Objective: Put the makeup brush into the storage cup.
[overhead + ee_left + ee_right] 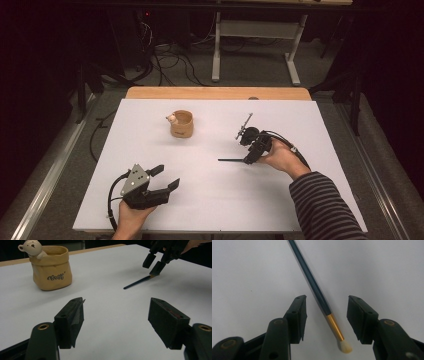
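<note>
- Straddling the paintbrush (317,292) on the table (210,200), our right gripper (327,315) is open, pads not touching it.
- Our left gripper (116,317) hovers open, empty.

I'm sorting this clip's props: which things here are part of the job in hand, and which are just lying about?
In the job:
- paintbrush, flat on the white table, between the fingers of the right gripper, not yet pinched

Lying about:
- tan bear pot, standing apart
- left gripper, open, resting idle
- small metal tool beyond the right gripper
</note>
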